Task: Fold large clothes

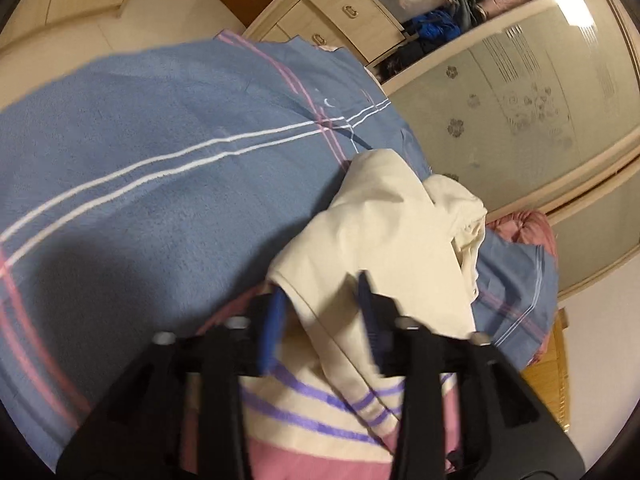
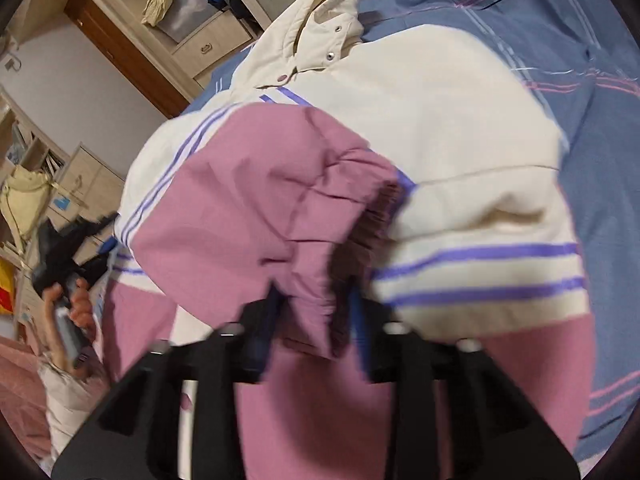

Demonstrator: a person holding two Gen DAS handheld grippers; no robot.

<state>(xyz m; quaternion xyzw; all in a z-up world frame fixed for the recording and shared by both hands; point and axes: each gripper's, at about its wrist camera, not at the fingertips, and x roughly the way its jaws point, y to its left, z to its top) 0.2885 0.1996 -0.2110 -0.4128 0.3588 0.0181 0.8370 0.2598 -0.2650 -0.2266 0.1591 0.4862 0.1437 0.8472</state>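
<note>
Your right gripper (image 2: 316, 304) is up close w/ its blue-tipped fingers (image 2: 269, 312) spread to either side of the pink sleeve cuff (image 2: 320, 300); fabric sits between them, but the blur means you can't tell whether they're clamped on it or loose. Your left gripper (image 1: 322, 300) is the same story: cream fabric of the jacket (image 1: 384, 236) lies between its blue fingers (image 1: 272, 320), gap looks wide, grip can't be confirmed. The jacket (image 2: 440, 128) is the task item: a puffy cream, pink & purple-striped coat lying on the bed, w/ the pink sleeve (image 2: 248, 200) laid across its front and the snap-button collar (image 2: 320, 28) at the far end. No brand, label or readable writing shows anywhere on it. Under it is the blue bedsheet (image 1: 140, 140) w/ white & pink check lines. In the right wrist view, at the left edge, your left hand (image 2: 76, 304) grips the other tool's handle. Further off, a wardrobe (image 1: 360, 12) stands open: its shelf holds a heap of clothes (image 1: 472, 0), blue, grey & pink pieces, above closed drawers (image 1: 348, 12). Beside it is a frosted sliding door (image 1: 520, 112) w/ a flower pattern; a pink quilt (image 1: 524, 228) sits at the bed's edge.
</note>
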